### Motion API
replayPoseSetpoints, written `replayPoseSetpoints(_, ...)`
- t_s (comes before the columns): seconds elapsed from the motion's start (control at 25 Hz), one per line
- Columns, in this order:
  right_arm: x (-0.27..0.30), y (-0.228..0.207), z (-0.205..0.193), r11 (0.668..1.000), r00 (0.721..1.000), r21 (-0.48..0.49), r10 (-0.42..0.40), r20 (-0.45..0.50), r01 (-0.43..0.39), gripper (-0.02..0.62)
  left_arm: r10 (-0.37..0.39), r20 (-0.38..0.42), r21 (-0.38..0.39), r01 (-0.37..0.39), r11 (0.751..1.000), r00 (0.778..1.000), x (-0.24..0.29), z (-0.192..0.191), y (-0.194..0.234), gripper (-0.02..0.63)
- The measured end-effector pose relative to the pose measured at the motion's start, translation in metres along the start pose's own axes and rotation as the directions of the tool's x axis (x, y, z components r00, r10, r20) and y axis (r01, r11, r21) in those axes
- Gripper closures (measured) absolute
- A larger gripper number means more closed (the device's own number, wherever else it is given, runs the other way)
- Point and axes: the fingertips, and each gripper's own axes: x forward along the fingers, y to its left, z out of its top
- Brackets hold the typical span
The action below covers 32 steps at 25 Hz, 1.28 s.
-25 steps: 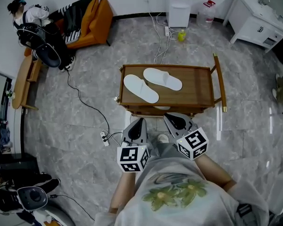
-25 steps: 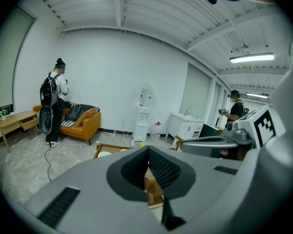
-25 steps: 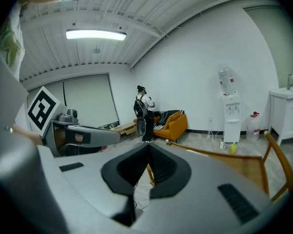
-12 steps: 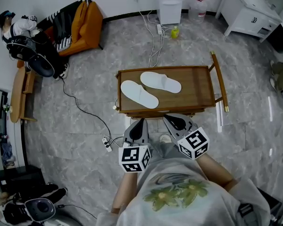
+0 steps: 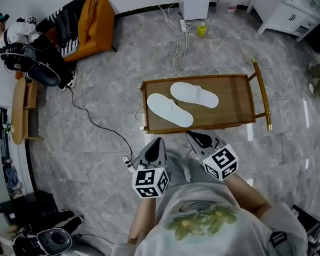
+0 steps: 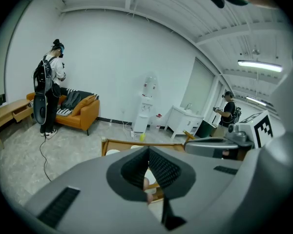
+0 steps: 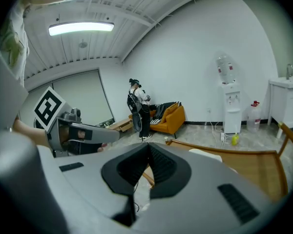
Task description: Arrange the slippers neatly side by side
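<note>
Slippers beyond left claw, right claw (both closed).

Your stock: slippers, two, near slipper and far slipper; bench, one, at 12 o'clock; tongs, two, left tongs and right tongs; sofa, one.

In its own view, your left gripper is hiding most of the wooden trolley and slippers. In the head view, the top edge is cutting off the water dispenser at twelve o'clock.
</note>
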Motion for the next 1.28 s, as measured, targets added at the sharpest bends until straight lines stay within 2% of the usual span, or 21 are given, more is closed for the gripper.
replayPoseSetpoints(0.28, 0.043, -0.003, -0.005, 1.0, 0.999, 0.005, 0.004, -0.041, -0.004, 0.589, -0.047, -0.024, 0.029, 0.048, 0.998, 0.999, 0.029, 0.013, 0.029, 0.591)
replayPoseSetpoints(0.44, 0.064, -0.004, -0.007, 1.0, 0.998, -0.01, 0.013, -0.068, -0.014, 0.589, -0.076, -0.067, 0.038, 0.079, 0.996, 0.995, 0.042, 0.009, 0.047, 0.591)
replayPoseSetpoints(0.8, 0.115, -0.02, -0.019, 1.0, 0.992, 0.0, -0.023, -0.123, 0.023, 0.588, -0.145, -0.128, 0.052, 0.152, 0.987, 0.981, 0.072, 0.012, 0.087, 0.591)
replayPoseSetpoints(1.28, 0.17, -0.049, -0.053, 0.996, 0.973, 0.035, -0.072, -0.221, 0.082, 0.512, -0.232, -0.217, 0.114, 0.26, 0.959, 0.948, 0.112, 0.008, 0.122, 0.591)
